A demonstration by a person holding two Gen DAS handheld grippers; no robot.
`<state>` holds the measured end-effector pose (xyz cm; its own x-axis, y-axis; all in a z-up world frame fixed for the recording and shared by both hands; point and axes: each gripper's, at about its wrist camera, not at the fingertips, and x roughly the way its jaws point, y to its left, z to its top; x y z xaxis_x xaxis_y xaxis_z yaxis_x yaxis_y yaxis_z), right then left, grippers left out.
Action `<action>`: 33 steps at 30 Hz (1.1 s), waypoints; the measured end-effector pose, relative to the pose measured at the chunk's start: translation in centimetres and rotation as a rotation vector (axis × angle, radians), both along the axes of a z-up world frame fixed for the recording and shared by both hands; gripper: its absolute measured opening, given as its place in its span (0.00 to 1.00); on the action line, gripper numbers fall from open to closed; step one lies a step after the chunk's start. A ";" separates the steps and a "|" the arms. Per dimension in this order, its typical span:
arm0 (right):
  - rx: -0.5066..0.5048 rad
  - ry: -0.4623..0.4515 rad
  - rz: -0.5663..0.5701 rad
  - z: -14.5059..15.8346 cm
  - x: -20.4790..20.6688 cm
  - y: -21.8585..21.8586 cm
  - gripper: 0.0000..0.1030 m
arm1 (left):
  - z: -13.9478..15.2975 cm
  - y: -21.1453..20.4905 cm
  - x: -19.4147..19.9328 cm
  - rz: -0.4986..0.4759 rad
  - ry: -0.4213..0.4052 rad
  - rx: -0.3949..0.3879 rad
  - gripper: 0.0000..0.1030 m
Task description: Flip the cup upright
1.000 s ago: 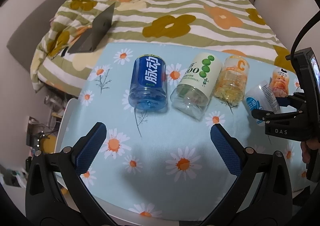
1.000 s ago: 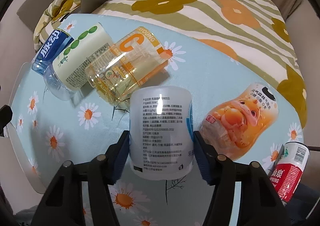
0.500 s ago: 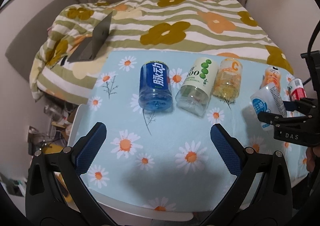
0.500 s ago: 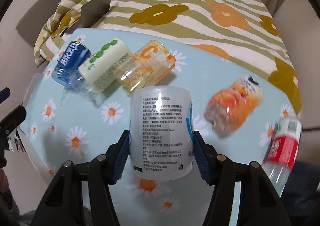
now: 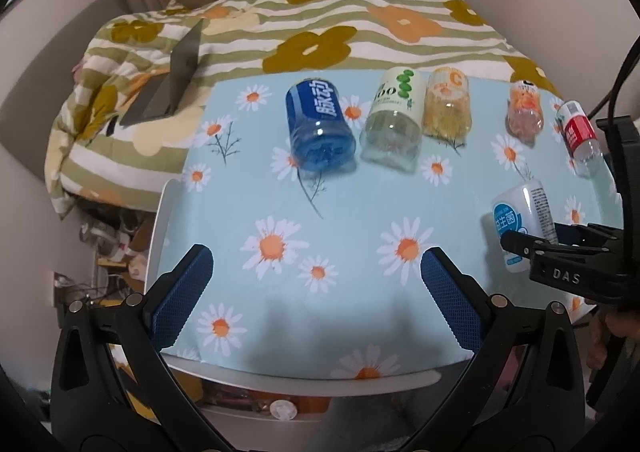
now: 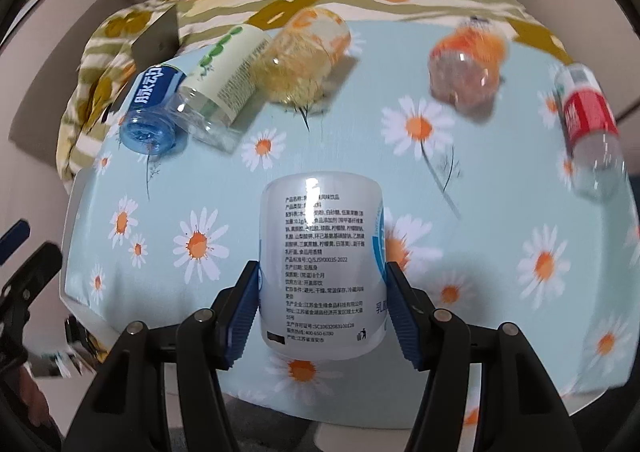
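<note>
My right gripper (image 6: 322,308) is shut on a white cup (image 6: 322,268) with printed text and a blue label, held in the air above the daisy-print table (image 6: 500,212). The held cup also shows in the left wrist view (image 5: 520,220) at the right, clamped by the right gripper (image 5: 560,252). My left gripper (image 5: 316,292) is open and empty above the table's near edge. Lying on their sides at the back are a blue cup (image 5: 318,124), a green-dotted white cup (image 5: 394,120) and a yellow cup (image 5: 448,108).
An orange cup (image 5: 524,112) and a red-labelled bottle (image 5: 580,136) lie at the far right. Beyond the table is a bed with a striped flower quilt (image 5: 320,24) and a grey laptop (image 5: 172,88). Clutter sits on the floor at the left.
My right gripper has lifted the white cup up and back from the row of cups. My left gripper has also pulled up and back, so more of the table shows.
</note>
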<state>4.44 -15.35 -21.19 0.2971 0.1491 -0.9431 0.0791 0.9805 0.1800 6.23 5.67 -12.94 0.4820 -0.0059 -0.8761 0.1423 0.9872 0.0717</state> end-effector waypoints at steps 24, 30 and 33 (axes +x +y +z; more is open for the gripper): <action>0.003 -0.020 -0.015 2.6 -1.8 -1.0 0.99 | 1.6 -0.6 0.1 -0.038 0.008 -0.022 1.00; 0.017 -0.071 -0.012 5.2 -3.5 -5.9 1.00 | 2.3 -5.8 1.2 -0.056 0.041 -0.036 1.00; 0.003 -0.063 -0.006 6.0 -3.8 -9.1 1.00 | 1.8 -9.0 2.0 -0.066 0.095 -0.041 1.00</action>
<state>0.60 -24.46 -15.23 0.3570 0.1497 -0.9220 0.0730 0.9796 0.1873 8.19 -3.34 -11.15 0.3942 -0.0716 -0.9162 0.2116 0.9772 0.0147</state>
